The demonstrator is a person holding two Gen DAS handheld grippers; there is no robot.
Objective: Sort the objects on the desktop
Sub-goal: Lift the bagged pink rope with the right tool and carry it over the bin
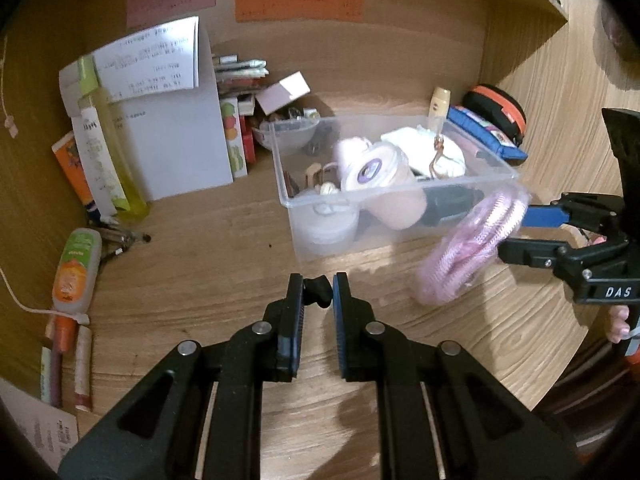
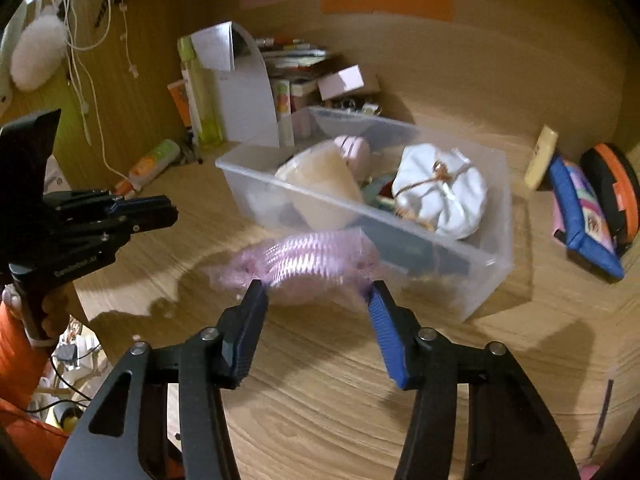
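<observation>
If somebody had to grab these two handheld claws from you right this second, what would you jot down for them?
Left gripper: jaws shut on a small black piece.
Right gripper: jaws clamped on a pink coiled band, held above the desk just in front of the clear bin.
Done: the bin already holds a white pouch, a beige roll and other bits.
Left: drop both held items where they belong, then sort the tube and pens at the desk's left.

Warm, dimmish indoor light is falling from above, casting soft dark shadows of both tools onto the wooden desk (image 2: 320, 380). Fisheye distortion is bending the edges and darkening the corners in both views. Motion blur is smearing the pink coiled item (image 2: 304, 264), and the coloured notes (image 1: 298, 2) are reading soft and illegible
</observation>
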